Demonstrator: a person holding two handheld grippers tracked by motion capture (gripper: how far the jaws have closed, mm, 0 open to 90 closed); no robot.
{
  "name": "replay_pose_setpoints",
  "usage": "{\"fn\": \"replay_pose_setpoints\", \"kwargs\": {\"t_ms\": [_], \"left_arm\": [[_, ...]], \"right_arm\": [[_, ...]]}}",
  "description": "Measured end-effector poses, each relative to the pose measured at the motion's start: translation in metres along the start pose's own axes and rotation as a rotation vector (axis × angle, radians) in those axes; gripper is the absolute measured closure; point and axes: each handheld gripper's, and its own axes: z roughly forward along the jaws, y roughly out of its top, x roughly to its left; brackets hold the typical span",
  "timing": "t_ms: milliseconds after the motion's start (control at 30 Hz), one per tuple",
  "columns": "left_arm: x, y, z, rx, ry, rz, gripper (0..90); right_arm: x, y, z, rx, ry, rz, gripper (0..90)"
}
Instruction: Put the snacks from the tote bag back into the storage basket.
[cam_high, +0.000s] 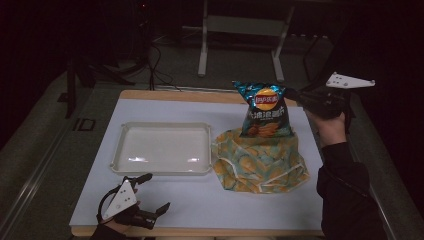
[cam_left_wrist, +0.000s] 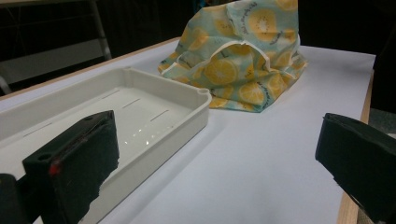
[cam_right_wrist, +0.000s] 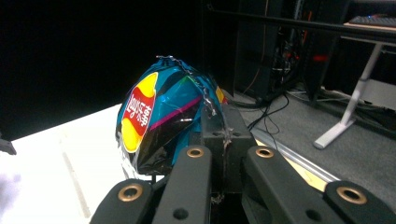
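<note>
A blue chip bag (cam_high: 265, 110) with a red-and-yellow logo hangs upright above the fabric bag (cam_high: 260, 160) printed with orange slices. My right gripper (cam_high: 296, 95) is shut on the chip bag's top right edge, and the right gripper view shows the chip bag (cam_right_wrist: 159, 121) pinched by its crimped seam between the jaws. My left gripper (cam_high: 149, 194) rests near the table's front left corner, jaws wide open with nothing between them. Its black fingers (cam_left_wrist: 79, 163) frame the white tray (cam_left_wrist: 187, 107) and the fabric bag (cam_left_wrist: 238, 60).
The white tray (cam_high: 120, 150) lies on the white table sheet (cam_high: 200, 200), left of the fabric bag. A metal stand (cam_high: 240, 30) and cables sit on the floor beyond the table. The person's dark sleeve (cam_high: 345, 190) reaches along the table's right side.
</note>
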Motion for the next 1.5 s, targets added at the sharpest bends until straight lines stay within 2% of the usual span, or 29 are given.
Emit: {"fn": "replay_pose_setpoints", "kwargs": {"t_ms": [333, 633, 900, 1067, 1233, 1500], "left_arm": [[0.000, 0.000, 0.000, 0.004, 0.002, 0.000, 0.1], [0.000, 0.000, 0.000, 0.010, 0.000, 0.005, 0.1], [-0.001, 0.000, -0.001, 0.006, -0.001, 0.007, 0.1], [-0.001, 0.000, -0.002, 0.006, 0.000, 0.004, 0.1], [-0.001, 0.000, -0.002, 0.001, -0.002, 0.006, 0.1], [-0.001, 0.001, -0.003, -0.003, 0.002, 0.008, 0.1]], "right_arm": [[0.015, 0.019, 0.012, -0.015, 0.020, -0.021, 90.0], [0.028, 0.030, 0.028, -0.010, 0.028, -0.028, 90.0], [0.048, 0.040, 0.051, -0.009, 0.057, -0.045, 90.0], [0.058, 0.043, 0.062, -0.031, 0.080, -0.034, 90.0], [0.070, 0.046, 0.074, -0.029, 0.083, -0.046, 90.0], [0.086, 0.044, 0.094, -0.037, 0.099, -0.033, 90.0]]}}
